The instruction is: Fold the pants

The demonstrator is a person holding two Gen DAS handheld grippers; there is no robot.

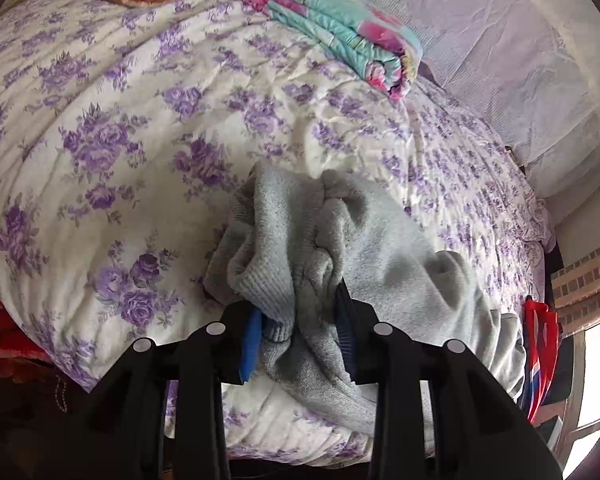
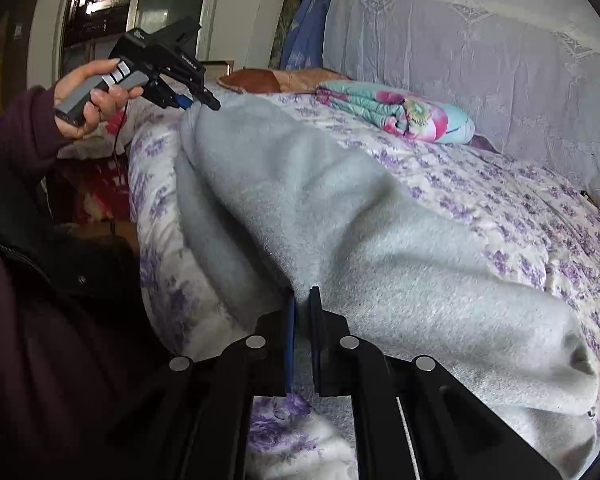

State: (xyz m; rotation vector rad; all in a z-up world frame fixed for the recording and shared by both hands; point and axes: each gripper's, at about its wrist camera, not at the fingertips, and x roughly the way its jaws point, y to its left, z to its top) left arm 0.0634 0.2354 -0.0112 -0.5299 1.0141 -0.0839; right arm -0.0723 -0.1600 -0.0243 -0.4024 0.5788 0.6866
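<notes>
In your left wrist view, the left gripper is clenched on a bunched, ribbed end of the grey pants, maybe the cuff or the waistband; the soft fleece cloth spreads to the right over the floral bedsheet. A folded turquoise quilt lies farther up the bed. In your right wrist view, the right gripper pinches an edge of the pants, which stretch in a long thick band toward your left hand.
</notes>
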